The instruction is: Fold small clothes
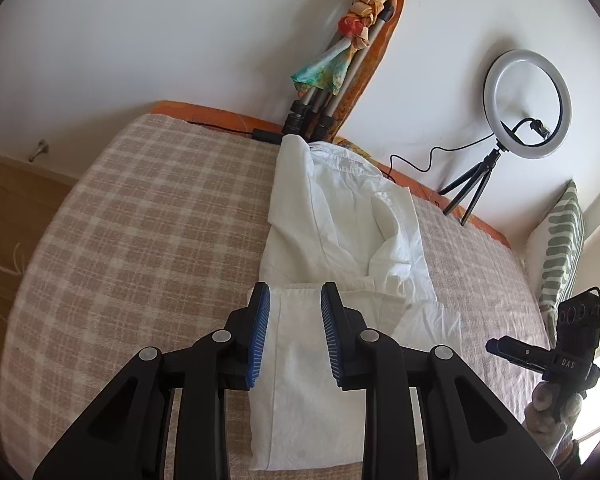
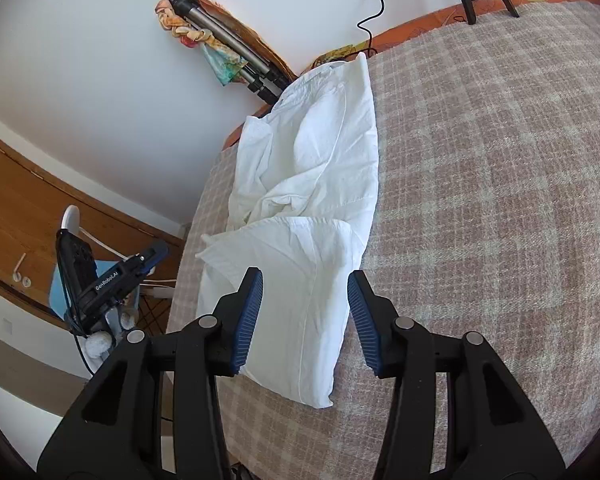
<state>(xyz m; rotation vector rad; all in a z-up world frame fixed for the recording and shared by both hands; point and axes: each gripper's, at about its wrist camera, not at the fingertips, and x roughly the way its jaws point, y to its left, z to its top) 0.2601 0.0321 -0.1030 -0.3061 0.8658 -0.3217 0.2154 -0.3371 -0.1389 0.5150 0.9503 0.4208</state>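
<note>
A white garment [image 1: 340,240] lies lengthwise on a bed with a beige plaid blanket [image 1: 140,220]; its near part is folded over into a flat layer. My left gripper [image 1: 294,308] is open and empty, hovering over the near folded part. In the right wrist view the same garment [image 2: 316,168] runs toward the wall across the blanket [image 2: 500,200]. My right gripper [image 2: 304,292] is open and empty above the garment's near folded end. Each gripper also shows in the other's view: the right gripper [image 1: 540,356] at the far right, the left gripper [image 2: 112,280] at the left.
A ring light on a small tripod [image 1: 524,108] stands at the bed's far edge with its cable. A folded tripod with a colourful cloth [image 1: 340,64] leans on the wall. A striped pillow [image 1: 560,248] lies at the right. A wooden door [image 2: 40,216] is left of the bed.
</note>
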